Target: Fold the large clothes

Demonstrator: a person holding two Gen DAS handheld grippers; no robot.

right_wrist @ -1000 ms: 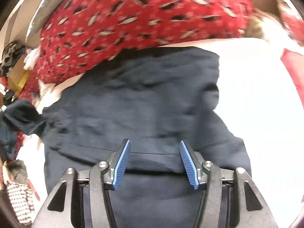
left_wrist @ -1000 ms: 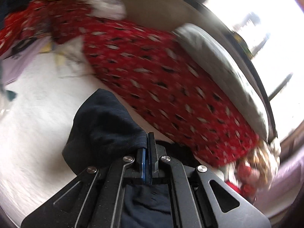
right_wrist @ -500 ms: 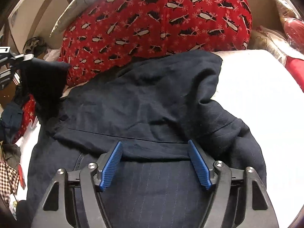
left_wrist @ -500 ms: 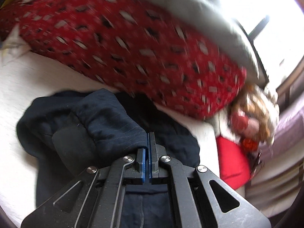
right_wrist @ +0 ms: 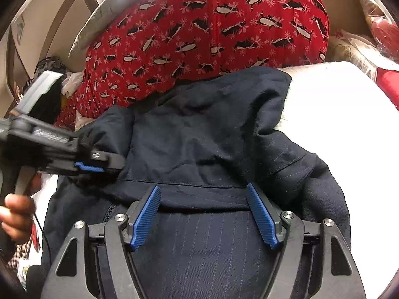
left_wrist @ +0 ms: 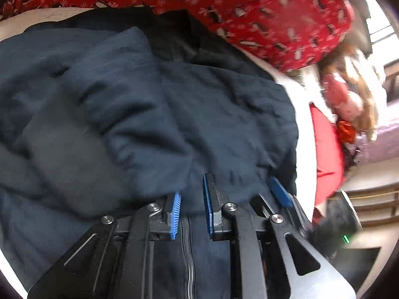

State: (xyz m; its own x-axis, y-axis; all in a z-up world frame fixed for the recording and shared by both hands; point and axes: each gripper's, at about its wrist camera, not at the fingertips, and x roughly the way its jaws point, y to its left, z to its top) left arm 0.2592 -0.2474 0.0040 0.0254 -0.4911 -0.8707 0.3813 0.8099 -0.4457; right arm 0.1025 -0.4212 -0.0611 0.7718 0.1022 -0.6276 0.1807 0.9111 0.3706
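Left wrist view looks down over the left tongs (left_wrist: 191, 208), whose blue pads stand a little apart with nothing pinched between them; dark cloth lies directly under and ahead of the tips. A third blue pad (left_wrist: 279, 191) shows just to the right of them, belonging to the right tongs, so the two tools sit side by side here. The dark navy garment (left_wrist: 129, 114) spreads ahead and to the left in rumpled folds, and a zipper line (left_wrist: 188, 249) runs under the left tongs' frame.

From the right wrist view, the right tongs (right_wrist: 203, 211) are spread wide, both pads resting low over pinstriped navy cloth (right_wrist: 199, 134) without gripping it. A folded edge of the garment crosses just ahead of the pads. Off to the left the other tongs (right_wrist: 94, 163) reach in level, tips at the garment's left fold, and the person's fingers (right_wrist: 17, 214) show below their handle.

No readable writing or label appears on the garment; the red blanket (right_wrist: 199, 30) beyond it carries a penguin and snowflake print.

Ahead, the garment's far edge butts against that blanket. To the right of the right tongs the white bed surface (right_wrist: 336, 114) lies bare up to a red cushion (right_wrist: 389, 84) at the edge. The left side is crowded with loose clothes.
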